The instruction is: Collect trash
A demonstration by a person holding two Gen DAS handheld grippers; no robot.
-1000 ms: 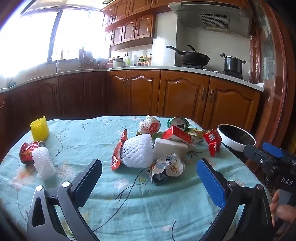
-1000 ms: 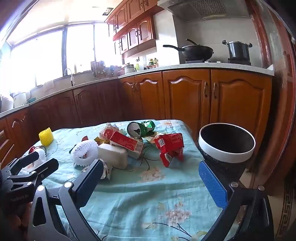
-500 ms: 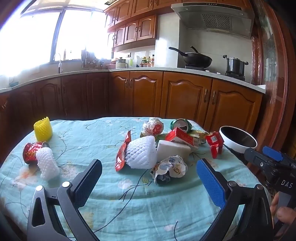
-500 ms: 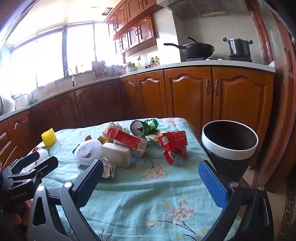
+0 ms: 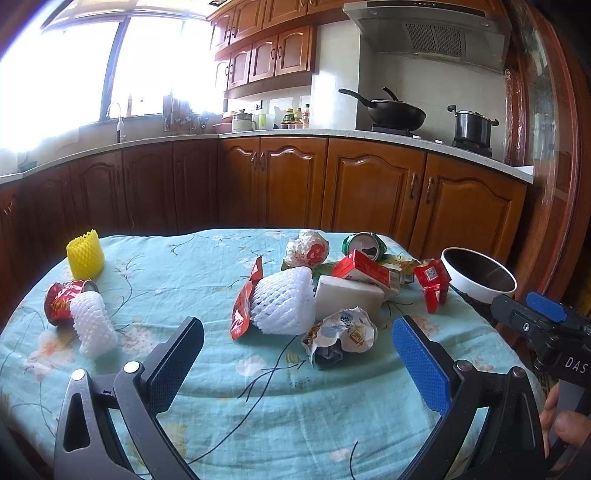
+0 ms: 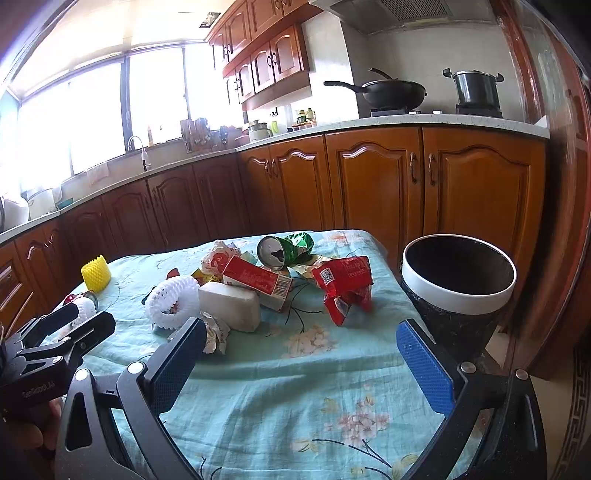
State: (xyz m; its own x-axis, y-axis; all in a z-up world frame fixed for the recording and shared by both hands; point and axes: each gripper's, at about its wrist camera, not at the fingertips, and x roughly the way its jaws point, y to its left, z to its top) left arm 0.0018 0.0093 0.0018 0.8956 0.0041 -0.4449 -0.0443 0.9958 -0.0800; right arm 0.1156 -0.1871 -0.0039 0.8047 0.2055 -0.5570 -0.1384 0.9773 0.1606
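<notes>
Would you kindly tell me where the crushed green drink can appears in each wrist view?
Left wrist: crushed green drink can lies right of centre, at the table's far edge, behind the red carton.
Right wrist: the can lies just left of centre, behind that carton.
Shared landmark: white-rimmed black bin.

Home kitchen, wooden cabinets, wok on stove, sink tap, range hood

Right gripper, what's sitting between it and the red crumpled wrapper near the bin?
Only bare tablecloth lies between the open right gripper and the red crumpled wrapper; the right wrist view shows it.
</notes>
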